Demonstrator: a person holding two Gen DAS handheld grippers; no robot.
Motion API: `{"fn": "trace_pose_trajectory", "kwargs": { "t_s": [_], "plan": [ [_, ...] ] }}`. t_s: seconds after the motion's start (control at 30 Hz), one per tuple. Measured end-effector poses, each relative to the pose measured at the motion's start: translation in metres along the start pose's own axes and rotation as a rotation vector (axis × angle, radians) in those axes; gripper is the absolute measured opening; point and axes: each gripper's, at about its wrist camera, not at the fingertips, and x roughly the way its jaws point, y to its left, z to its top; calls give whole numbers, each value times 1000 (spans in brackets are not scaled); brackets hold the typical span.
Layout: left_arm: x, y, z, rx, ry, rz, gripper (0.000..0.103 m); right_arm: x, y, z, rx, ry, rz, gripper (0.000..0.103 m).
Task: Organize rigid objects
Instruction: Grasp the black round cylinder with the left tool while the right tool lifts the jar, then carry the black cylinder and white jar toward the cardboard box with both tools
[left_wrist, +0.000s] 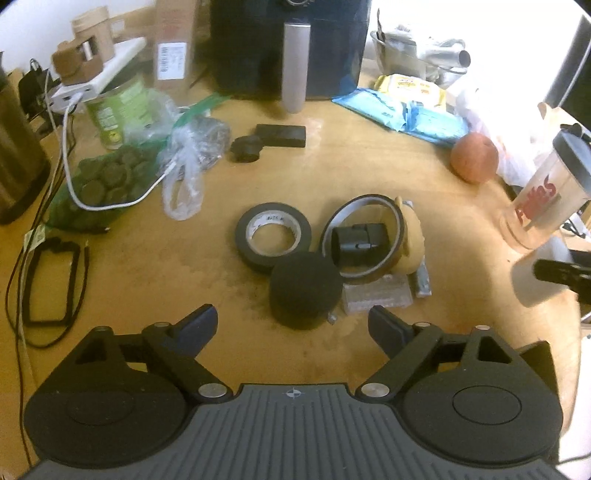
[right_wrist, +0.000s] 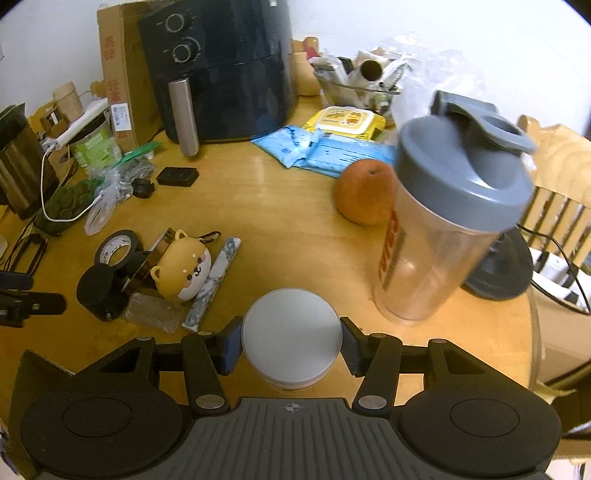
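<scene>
A round white jar (right_wrist: 291, 332) is clamped between the pads of the right gripper (right_wrist: 291, 341), near the table's (right_wrist: 258, 192) front edge; a clear shaker bottle (right_wrist: 447, 221) with a grey lid stands just beside it, and an orange fruit (right_wrist: 364, 192) is seen behind that bottle. The jaws of the left gripper (left_wrist: 293, 325) are spread apart with nothing gripped; a black round object (left_wrist: 304, 290) lies just ahead of them. Touching that object are a black tape roll (left_wrist: 273, 236) and a thin amber tape ring (left_wrist: 364, 236) (a small black part sits inside the ring); a dog-shaped case (right_wrist: 183, 266) is placed beside the ring.
</scene>
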Motion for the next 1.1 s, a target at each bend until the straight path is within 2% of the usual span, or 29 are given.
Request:
{"fn": "trace_pose_trajectory", "kwargs": {
  "t_s": [0.2,0.33,0.43,0.53,0.7,1.1],
  "plan": [
    [21,-4,7,31,-1,15,85,-12,-11,-7,43,-10,-11,57],
    [37,-5,11,45,18,20,78,-19,-18,-12,68,-12,-18,57],
    [45,-6,13,57,25,1,69,-22,-22,-16,83,-12,-23,57],
    [52,-8,14,66,48,-21,57,-25,-25,-19,95,-13,-28,57],
    [59,-14,13,92,55,7,57,-27,-30,-24,114,-10,-35,57],
    [63,-14,14,90,76,9,57,-29,-28,-29,116,1,-29,57]
  ]
}}
